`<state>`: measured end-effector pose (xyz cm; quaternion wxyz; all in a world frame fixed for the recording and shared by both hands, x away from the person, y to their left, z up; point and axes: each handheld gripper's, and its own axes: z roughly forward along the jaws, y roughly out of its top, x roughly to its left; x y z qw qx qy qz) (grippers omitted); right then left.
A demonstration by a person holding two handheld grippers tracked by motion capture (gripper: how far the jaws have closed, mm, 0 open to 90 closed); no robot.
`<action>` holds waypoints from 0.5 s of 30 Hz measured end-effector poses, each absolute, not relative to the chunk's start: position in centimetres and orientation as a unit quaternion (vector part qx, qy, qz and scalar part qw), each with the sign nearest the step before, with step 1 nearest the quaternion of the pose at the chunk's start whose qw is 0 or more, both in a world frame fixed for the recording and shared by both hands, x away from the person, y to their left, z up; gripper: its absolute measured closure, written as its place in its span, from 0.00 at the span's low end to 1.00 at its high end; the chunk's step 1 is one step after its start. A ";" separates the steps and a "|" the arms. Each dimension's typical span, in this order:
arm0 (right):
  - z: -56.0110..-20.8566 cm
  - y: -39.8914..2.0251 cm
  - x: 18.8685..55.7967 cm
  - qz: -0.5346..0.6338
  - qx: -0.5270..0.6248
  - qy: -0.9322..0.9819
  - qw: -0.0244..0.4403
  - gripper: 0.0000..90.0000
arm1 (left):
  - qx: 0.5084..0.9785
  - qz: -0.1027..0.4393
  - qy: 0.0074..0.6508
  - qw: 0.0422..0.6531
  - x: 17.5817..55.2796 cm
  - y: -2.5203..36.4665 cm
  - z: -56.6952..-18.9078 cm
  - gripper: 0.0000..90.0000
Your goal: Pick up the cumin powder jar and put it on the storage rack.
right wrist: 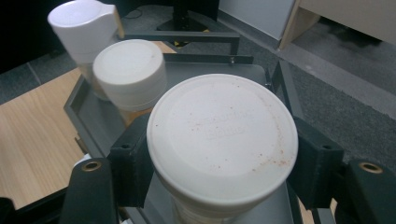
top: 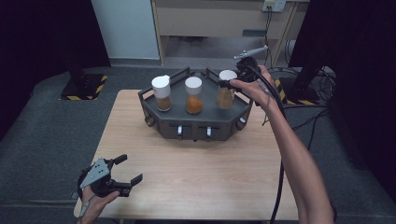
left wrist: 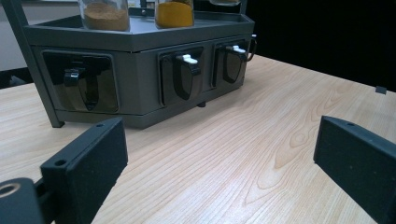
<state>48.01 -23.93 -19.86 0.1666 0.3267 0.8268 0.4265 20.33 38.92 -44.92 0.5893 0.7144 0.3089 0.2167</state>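
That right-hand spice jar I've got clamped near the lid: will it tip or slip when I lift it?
The jar looks like smooth glass, so probably slippery. The right gripper grips just under the white lid, whose wider rim may catch a slip. It looks part full, so likely light and bottom-heavy, hanging steady.

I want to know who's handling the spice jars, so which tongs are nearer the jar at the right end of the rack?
Right. The right tongs are shut on that jar just under its white lid; the left tongs hover open over the table's near corner.

Bare table point(top: 196, 168) before the rack point(top: 196, 123); three jars point(top: 193, 95) crowd its tray.
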 end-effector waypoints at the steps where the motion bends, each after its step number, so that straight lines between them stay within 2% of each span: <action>1: -19.9 -23.9 48.1 0.427 0.330 0.825 0.167 0.38 | 0.715 0.217 0.309 0.588 20.3 38.9 -44.9 0.02; 15: -20.4 -23.7 48.5 0.423 0.345 0.819 0.178 0.38 | 0.714 0.218 0.309 0.589 20.3 39.0 -44.9 0.02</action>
